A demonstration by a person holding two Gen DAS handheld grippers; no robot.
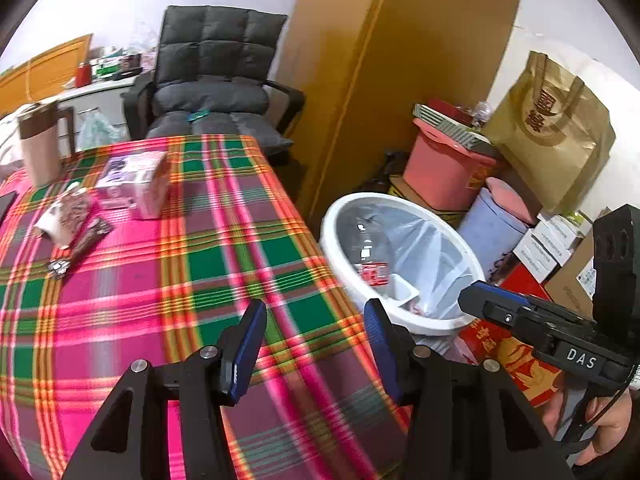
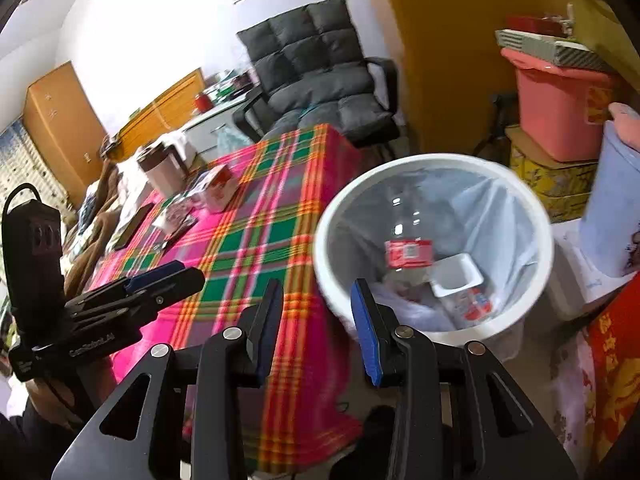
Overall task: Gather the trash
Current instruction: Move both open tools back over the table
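A white trash bin (image 1: pixel 340 216) lined with a clear bag stands beside the plaid table (image 1: pixel 224 248). In the right wrist view the bin (image 2: pixel 532 216) holds a plastic bottle with a red label (image 2: pixel 408 254) and a white cup (image 2: pixel 456 272). Crumpled wrappers (image 1: pixel 68 216) and a small carton (image 1: pixel 144 184) lie at the table's far left. My left gripper (image 1: pixel 316 320) is open and empty above the table's right edge. My right gripper (image 2: pixel 316 300) is open and empty, near the bin's rim. Each gripper shows in the other's view: the right gripper (image 1: pixel 472 300), the left gripper (image 2: pixel 184 272).
A beige jug (image 1: pixel 40 144) stands at the table's far corner. A grey padded chair (image 1: pixel 216 80) is behind the table. A pink tub (image 1: pixel 448 168), a blue bucket (image 1: pixel 492 232), a gold paper bag (image 1: pixel 552 132) and boxes crowd the floor past the bin. A wooden wardrobe (image 1: pixel 400 60) stands behind.
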